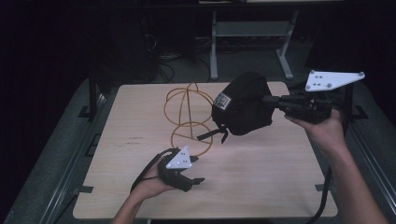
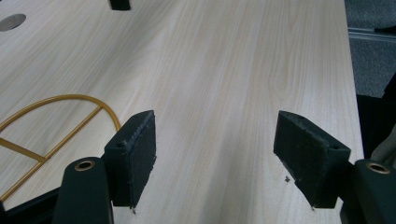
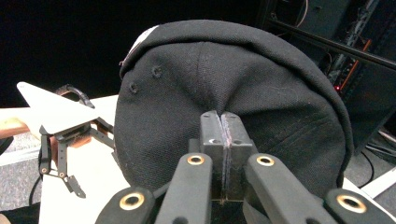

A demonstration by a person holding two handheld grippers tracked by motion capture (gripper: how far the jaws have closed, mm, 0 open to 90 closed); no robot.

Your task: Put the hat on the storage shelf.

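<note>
A black cap (image 1: 243, 105) hangs in the air above the table's far right part, a strap dangling from its lower edge. My right gripper (image 1: 267, 99) is shut on it; in the right gripper view the pads (image 3: 223, 119) press together on the fabric at the cap's (image 3: 224, 70) back. A gold wire stand (image 1: 187, 112) of rings and hoops rests on the table just left of the cap. My left gripper (image 1: 198, 179) lies low near the front edge, open, with bare wood between its jaws (image 2: 215, 144). The stand's base ring (image 2: 60, 100) curves past its left jaw.
The light wooden table (image 1: 261, 177) has free room at the front right and at the left. Metal rails run along both sides. Behind it a grey desk frame (image 1: 247, 32) and cables (image 1: 163, 60) stand on the dark floor.
</note>
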